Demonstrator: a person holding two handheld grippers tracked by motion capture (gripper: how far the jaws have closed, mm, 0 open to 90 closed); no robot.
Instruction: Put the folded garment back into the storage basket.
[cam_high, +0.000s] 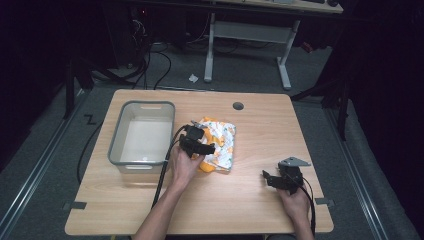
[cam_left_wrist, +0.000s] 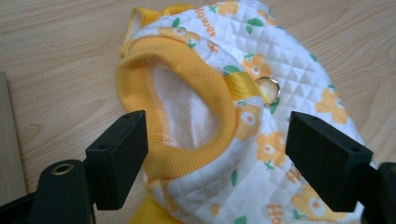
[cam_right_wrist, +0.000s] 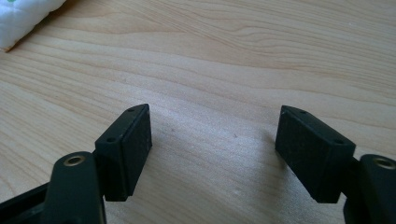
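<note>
A grey tub (cam_high: 141, 134) sits on the left. Just beside it lies the flowery baby top (cam_high: 218, 144), right under the left gripper (cam_high: 198, 145), jaws wide apart around its yellow cuff (cam_left_wrist: 177, 116). The right gripper (cam_high: 274, 179) waits farther off, open too.

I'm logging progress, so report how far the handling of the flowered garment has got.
Done: nothing visibly; the grey bin looks empty. In hand: the left gripper is open, its jaws either side of the garment at its orange ribbed opening, not clamped. The right gripper is open over bare table. Left: grasping and moving it.
</note>
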